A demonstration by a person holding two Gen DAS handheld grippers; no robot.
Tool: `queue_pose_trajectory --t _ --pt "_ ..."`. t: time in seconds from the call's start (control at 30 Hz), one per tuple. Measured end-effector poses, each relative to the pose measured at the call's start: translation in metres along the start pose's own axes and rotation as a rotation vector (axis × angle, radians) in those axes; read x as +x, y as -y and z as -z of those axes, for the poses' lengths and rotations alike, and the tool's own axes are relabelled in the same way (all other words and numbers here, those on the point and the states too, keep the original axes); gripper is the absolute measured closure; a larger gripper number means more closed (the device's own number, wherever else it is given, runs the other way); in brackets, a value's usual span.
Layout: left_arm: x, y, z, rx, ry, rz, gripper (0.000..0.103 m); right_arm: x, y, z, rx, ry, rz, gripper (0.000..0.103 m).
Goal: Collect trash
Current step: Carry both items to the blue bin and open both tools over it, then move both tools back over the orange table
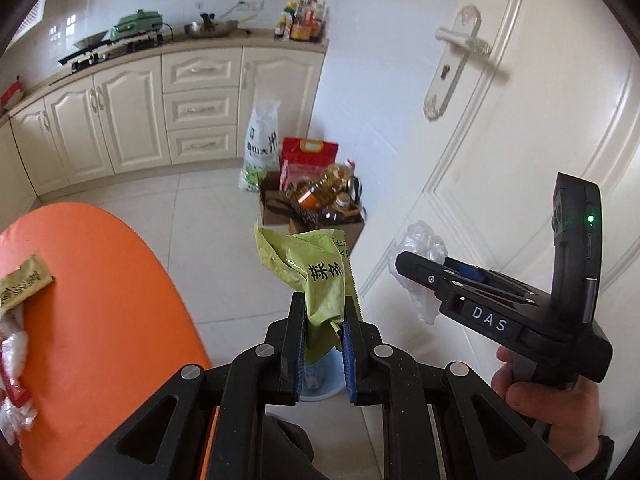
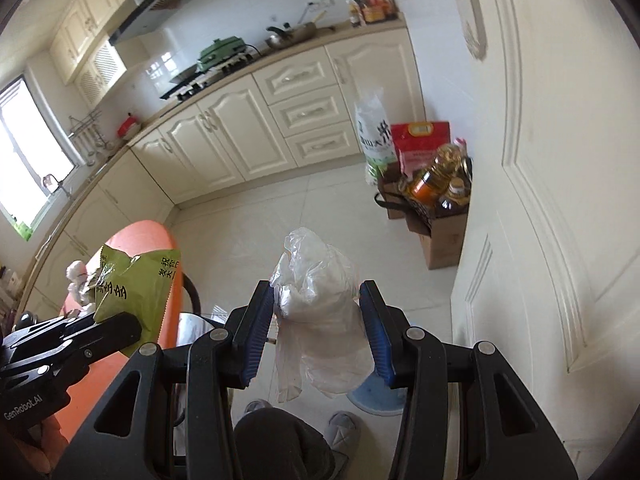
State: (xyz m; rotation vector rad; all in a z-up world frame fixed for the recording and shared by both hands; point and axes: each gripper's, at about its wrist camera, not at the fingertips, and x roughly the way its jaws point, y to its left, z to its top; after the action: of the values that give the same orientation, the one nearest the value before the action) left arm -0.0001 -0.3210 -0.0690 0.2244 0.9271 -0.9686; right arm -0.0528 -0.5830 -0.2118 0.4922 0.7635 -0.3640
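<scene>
The left gripper (image 1: 322,322) was pinched tight on a green wrapper (image 1: 316,272), which stuck up and forward from between its blue pads (black printed characters showed on the crumpled foil). Directly below the wrapper, past the fingertips, part of a pale blue bin (image 1: 320,380) stood on the tiled floor. The right gripper (image 2: 320,320) had its jaws about half closed around a crumpled clear plastic bag (image 2: 320,320), both pads pressing its sides; the bag bulged above the fingers and hung loosely beneath them, over the blue bin (image 2: 374,398) near the white door (image 2: 560,200). In the left wrist view the right gripper (image 1: 404,266) hovered just to the right, well clear of the orange table (image 1: 100,300), where a gold packet (image 1: 24,284) and a red-and-white wrapper (image 1: 14,376) lay at the far left edge.
</scene>
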Motion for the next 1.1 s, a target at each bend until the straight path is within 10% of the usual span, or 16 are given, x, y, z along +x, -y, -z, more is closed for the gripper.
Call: queue_pose_trajectory --t 0.47,0.6,0.77,1.1 --pt "0.177 0.034 -0.005 -0.041 -0.374 0.008 0.086 0.125 0.101 0.033 0.229 -0.203 0.039 0.056" --pt "0.223 0.044 -0.045 -0.049 -0.43 -0.033 0.052 0.148 0.116 0.039 0.277 -0.235 0.045 0.05" --pt "0.259 0.05 -0.063 -0.061 -0.434 -0.086 0.03 0.156 0.124 0.045 0.316 -0.246 0.054 0.017" --pt "0.194 0.061 -0.051 -0.022 -0.285 -0.147 0.008 0.117 0.108 0.034 0.32 -0.157 0.132 0.0"
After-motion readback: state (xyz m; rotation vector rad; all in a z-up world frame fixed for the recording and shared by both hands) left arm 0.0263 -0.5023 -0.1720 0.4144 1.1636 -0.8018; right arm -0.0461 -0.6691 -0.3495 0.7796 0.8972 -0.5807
